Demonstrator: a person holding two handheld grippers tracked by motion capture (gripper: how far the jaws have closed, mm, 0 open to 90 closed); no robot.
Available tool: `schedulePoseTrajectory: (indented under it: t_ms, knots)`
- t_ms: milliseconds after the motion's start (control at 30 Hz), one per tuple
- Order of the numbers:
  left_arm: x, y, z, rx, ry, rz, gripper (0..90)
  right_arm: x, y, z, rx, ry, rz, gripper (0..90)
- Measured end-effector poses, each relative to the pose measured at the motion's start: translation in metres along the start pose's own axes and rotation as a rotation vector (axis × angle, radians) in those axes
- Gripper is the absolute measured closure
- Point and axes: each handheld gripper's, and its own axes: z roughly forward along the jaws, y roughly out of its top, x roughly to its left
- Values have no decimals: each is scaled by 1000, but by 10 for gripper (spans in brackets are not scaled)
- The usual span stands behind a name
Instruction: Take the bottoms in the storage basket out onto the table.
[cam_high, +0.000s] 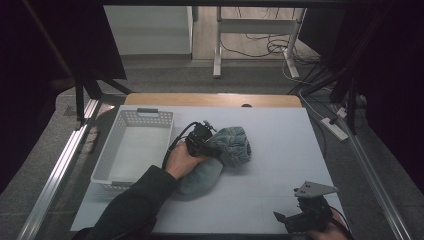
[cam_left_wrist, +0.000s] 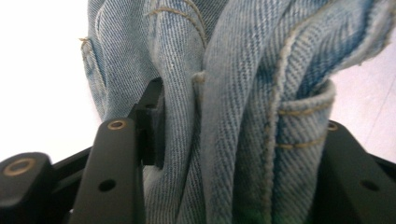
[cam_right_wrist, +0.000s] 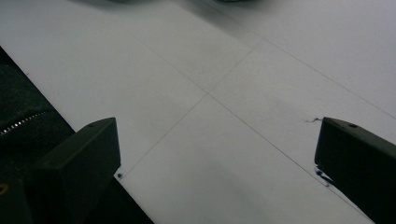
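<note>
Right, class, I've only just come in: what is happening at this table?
A person works with a tool in each hand. The left tool is shut on a bundled pair of blue jeans lying mid-table, with denim folds packed between its jaws. A white basket sits just left of the jeans. The right tool is held open near the table's front right corner, nothing between its jaws.

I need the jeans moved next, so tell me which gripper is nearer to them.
Left. The left gripper is clamped on folds of the denim jeans; the right gripper sits open at the table's near right corner, apart from them.
</note>
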Motion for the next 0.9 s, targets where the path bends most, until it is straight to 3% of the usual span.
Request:
schedulePoseTrajectory:
  t_ms: [100,267,367,900]
  knots:
    - [0,-2,3,3,14,25,479,0,0,0,-1,-1,-1,8]
    - [3,-3,10,15,12,16,419,1,0,1,5,0,-6,8]
    - [2,-5,17,41,25,35,319,1,0,1,7,3,-9,8]
    - [1,-4,23,51,20,15,157,2,0,1,9,2,-24,9]
